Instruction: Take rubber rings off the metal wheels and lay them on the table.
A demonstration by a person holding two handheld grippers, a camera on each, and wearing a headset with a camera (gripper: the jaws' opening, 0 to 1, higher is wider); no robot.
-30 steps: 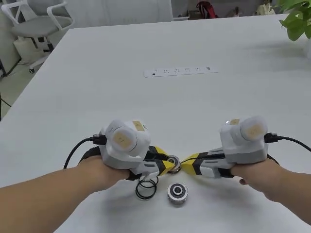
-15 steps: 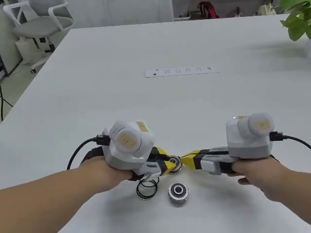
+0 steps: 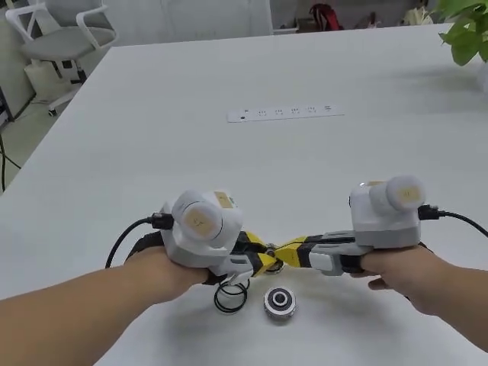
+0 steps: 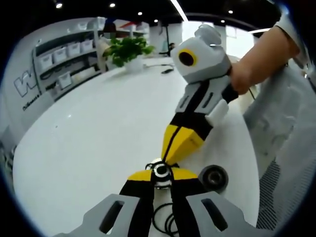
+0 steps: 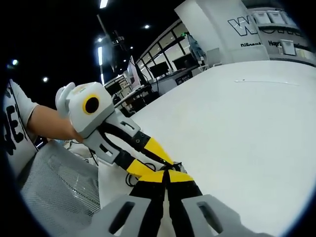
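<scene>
A small metal wheel [image 3: 272, 264] [image 4: 160, 170] is held just above the white table, with my left gripper [image 3: 264, 261] [image 4: 160, 175] shut on it. My right gripper [image 3: 283, 255] [image 5: 168, 173] meets it tip to tip from the right. Its jaws are shut on a thin black rubber ring [image 5: 174, 166] at the wheel's edge. A second metal wheel [image 3: 280, 300] [image 4: 213, 177] lies flat on the table just in front. Loose black rubber rings [image 3: 229, 295] [image 4: 166, 220] lie in a small overlapping heap to its left.
A white power strip [image 3: 284, 113] lies flat across the middle of the table [image 3: 152, 137]. A green plant [image 3: 465, 30] stands at the far right corner. An office chair [image 3: 61, 30] stands beyond the far left edge.
My right gripper has rolled and slid a little left, so its yellow tips now touch the wheel held by the left gripper. The left gripper, loose rings and second wheel stay put.
</scene>
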